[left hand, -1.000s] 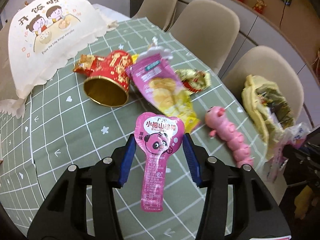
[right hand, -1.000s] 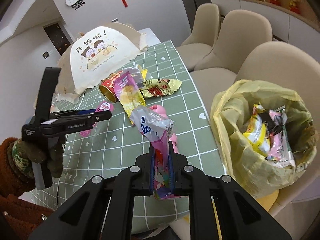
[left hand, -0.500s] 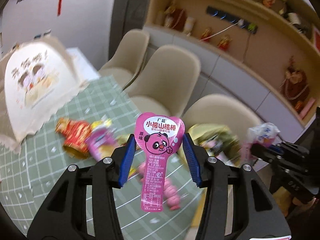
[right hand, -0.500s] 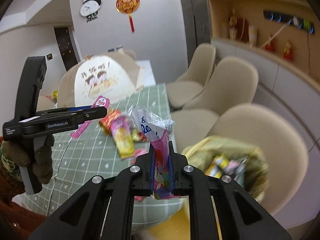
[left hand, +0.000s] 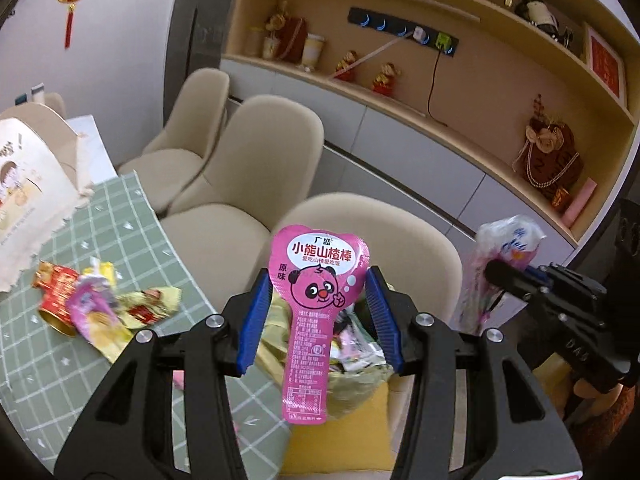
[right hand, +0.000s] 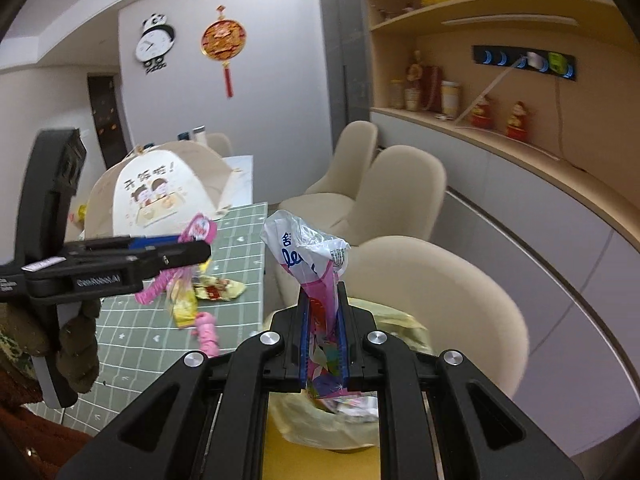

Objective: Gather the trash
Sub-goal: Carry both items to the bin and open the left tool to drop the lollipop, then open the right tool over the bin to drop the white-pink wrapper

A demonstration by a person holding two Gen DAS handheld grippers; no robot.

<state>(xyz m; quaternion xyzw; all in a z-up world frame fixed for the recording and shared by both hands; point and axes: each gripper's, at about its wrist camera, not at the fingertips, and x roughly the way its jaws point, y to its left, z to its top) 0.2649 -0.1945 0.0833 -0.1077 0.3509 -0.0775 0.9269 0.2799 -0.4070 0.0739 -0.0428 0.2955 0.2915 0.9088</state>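
My left gripper (left hand: pixel 318 304) is shut on a pink panda-print wrapper (left hand: pixel 320 280), whose wide top sits between the blue pads (left hand: pixel 256 320). Right behind and below it lies the open yellow trash bag (left hand: pixel 356 364) on a beige chair, with wrappers inside. My right gripper (right hand: pixel 323 308) is shut on a crumpled pink and white wrapper (right hand: pixel 312 252), held above the same trash bag (right hand: pixel 404 322). In the right wrist view the left gripper (right hand: pixel 192 250) hangs at the left over the table. The right gripper (left hand: pixel 516 280) shows at the right of the left wrist view.
More trash lies on the green checked tablecloth (left hand: pixel 120 232): a tipped red cup (left hand: pixel 56 300), a pink-yellow snack bag (left hand: pixel 96 320), a gold-red wrapper (left hand: pixel 150 306). A pink caterpillar toy (right hand: pixel 206 332) sits near the table edge. A cream food cover (right hand: pixel 160 192) stands behind. Beige chairs (left hand: pixel 264 148) line the table.
Both grippers have risen off the tabletop and swung right with their wrappers still held. The view has gone from the table's litter to the chair with the yellow bag.
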